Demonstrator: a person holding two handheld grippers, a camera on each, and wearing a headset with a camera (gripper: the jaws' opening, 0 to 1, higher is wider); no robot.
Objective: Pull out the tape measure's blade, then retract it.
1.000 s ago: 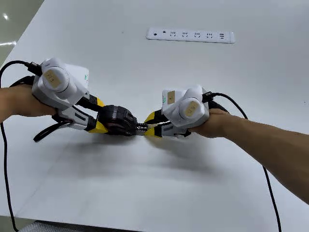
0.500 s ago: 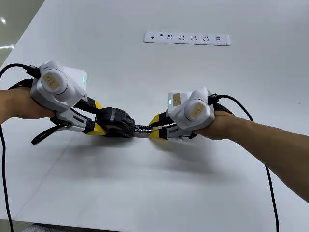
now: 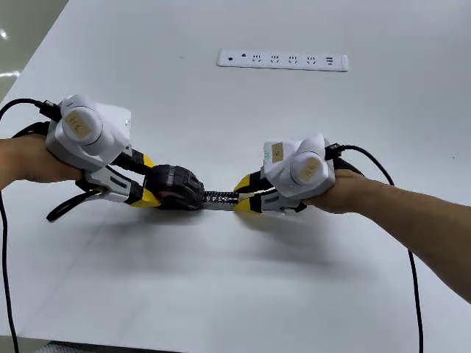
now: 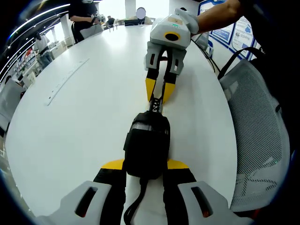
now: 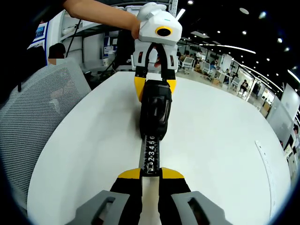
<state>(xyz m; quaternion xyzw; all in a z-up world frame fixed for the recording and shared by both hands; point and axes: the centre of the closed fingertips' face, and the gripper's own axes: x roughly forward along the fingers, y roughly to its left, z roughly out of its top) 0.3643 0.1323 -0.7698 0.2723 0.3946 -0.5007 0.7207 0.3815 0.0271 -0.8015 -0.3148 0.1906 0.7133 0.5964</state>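
Note:
A black tape measure (image 3: 176,187) rests just above the white table (image 3: 221,279), with my left gripper (image 3: 147,184) shut on its case. In the left gripper view the case (image 4: 146,145) sits between the yellow-tipped jaws. A short length of blade (image 3: 219,197) with printed numbers runs out to the right. My right gripper (image 3: 246,194) is shut on the blade's end; in the right gripper view the blade (image 5: 151,157) stretches from the jaws to the case (image 5: 155,110).
A white power strip (image 3: 282,59) lies at the far side of the table. Black cables (image 3: 412,279) trail from both grippers along the table's edges. In the right gripper view a grey mesh chair (image 5: 42,108) stands beside the table.
My right gripper has moved to the right, away from the case, drawing more blade out. The left gripper holds the case about where it was.

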